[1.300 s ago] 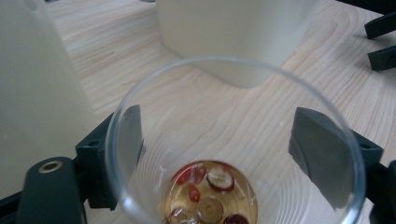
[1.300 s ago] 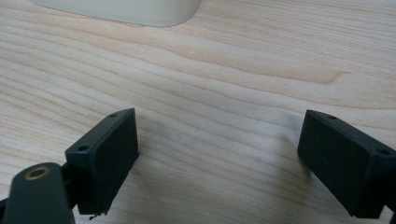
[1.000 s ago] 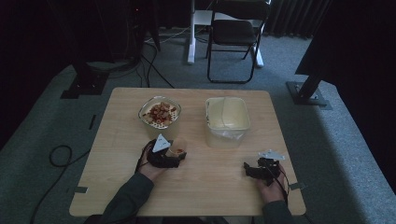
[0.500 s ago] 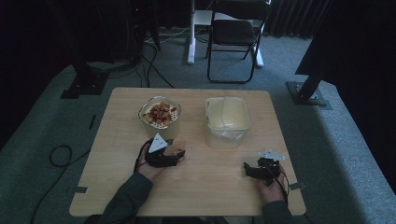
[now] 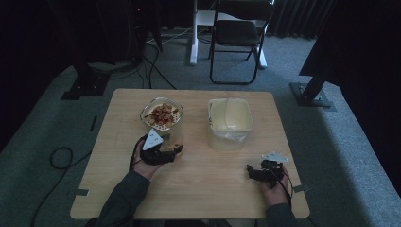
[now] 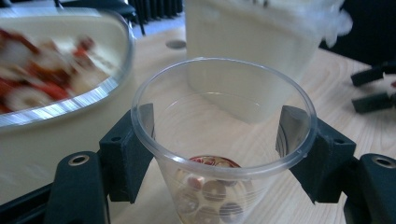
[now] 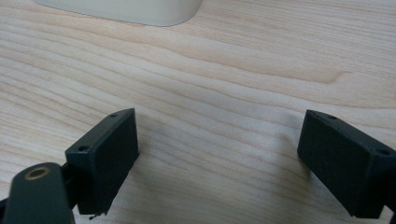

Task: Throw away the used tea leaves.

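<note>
L gripper [image 6: 212,154] fingers pinch clear cup [image 6: 219,154] w/ bits inside, next to food bowl [image 5: 161,113]. R gripper [image 7: 219,158] fingers spread, low over bench [image 7: 233,79].

A wooden desk [image 5: 198,189] fills the lower centre of the frame. Left of centre, the left gripper [image 5: 166,147] sits just below a glass bowl of food [image 5: 161,114]. A cream lidded container [image 5: 230,119] stands right of centre. The right gripper [image 5: 255,173] rests lower right. A folding chair [image 5: 239,35] stands at top.

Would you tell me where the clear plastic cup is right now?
The clear plastic cup sits between the left gripper's jaws, just in front of the glass food bowl.
</note>
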The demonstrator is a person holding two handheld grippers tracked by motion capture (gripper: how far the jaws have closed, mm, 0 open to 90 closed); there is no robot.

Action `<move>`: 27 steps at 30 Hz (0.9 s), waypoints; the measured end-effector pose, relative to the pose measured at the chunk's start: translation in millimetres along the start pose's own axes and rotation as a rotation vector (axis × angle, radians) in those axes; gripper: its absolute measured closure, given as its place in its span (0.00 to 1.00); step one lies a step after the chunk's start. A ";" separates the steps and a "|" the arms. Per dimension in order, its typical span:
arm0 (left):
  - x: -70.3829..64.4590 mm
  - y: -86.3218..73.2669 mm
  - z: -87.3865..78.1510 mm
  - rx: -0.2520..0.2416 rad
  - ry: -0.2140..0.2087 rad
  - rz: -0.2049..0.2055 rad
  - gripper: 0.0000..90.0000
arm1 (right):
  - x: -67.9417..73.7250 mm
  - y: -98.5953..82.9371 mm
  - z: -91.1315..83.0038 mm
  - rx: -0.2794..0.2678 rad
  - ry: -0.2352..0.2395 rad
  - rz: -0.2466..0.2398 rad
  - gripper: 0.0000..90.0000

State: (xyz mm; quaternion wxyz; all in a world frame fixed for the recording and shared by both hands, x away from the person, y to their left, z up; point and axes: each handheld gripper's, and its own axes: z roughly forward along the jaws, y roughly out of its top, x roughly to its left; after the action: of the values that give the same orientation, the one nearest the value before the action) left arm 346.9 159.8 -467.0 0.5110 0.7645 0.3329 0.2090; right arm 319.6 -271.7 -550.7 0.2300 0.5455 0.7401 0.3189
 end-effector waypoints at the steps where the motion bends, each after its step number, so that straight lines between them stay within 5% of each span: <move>1: 1.5 4.4 -4.3 -0.009 0.008 -0.004 0.32 | 0.0 0.0 0.0 0.000 0.000 0.000 0.13; 9: 15.9 31.8 -30.3 -0.034 0.100 -0.006 0.33 | 0.0 0.0 0.0 -0.001 0.000 0.000 0.13; 14: 42.0 56.2 -52.5 -0.069 0.183 -0.013 0.33 | 0.0 0.0 0.1 -0.001 0.000 0.000 0.13; 25: 93.7 71.8 -51.9 -0.055 0.333 -0.012 0.33 | 0.0 0.0 0.0 0.000 0.000 0.000 0.13; 27: 93.7 71.8 -51.9 -0.055 0.333 -0.012 0.33 | 0.0 0.0 0.0 0.000 0.000 0.000 0.13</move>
State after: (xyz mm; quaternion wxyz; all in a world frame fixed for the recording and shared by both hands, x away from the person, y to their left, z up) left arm 398.7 242.4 -382.6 0.4706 0.7032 0.4117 0.3385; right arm 319.6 -271.7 -550.7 0.2299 0.5456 0.7400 0.3190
